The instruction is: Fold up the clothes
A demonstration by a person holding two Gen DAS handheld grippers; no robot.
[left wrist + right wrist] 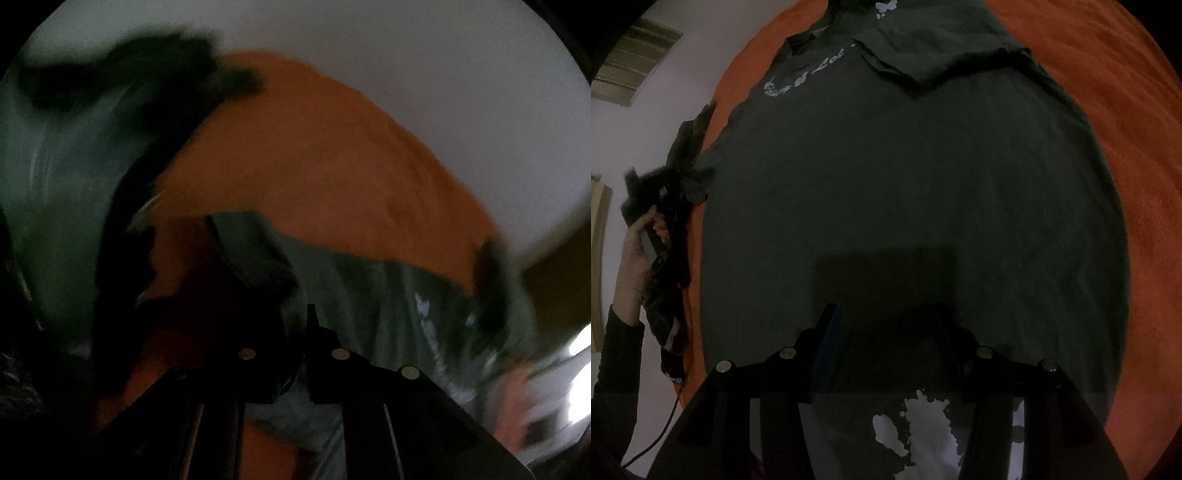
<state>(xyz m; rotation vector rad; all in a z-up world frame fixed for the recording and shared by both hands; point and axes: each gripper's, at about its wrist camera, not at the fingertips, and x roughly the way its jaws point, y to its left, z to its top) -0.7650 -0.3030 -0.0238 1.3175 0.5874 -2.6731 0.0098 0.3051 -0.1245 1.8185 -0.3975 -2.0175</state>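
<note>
A dark green T-shirt point(905, 192) lies spread on an orange blanket point(1126, 129), with one sleeve point(923, 48) folded over the chest at the far end. The right gripper point(886, 332) stands half open, low over the near hem of the shirt; its pads press on nothing. At the left edge, a hand point(635, 243) holds the left gripper point(301, 317), and its jaws are closed on a fold of the shirt cloth point(266, 254), lifted above the blanket. This view is blurred.
</note>
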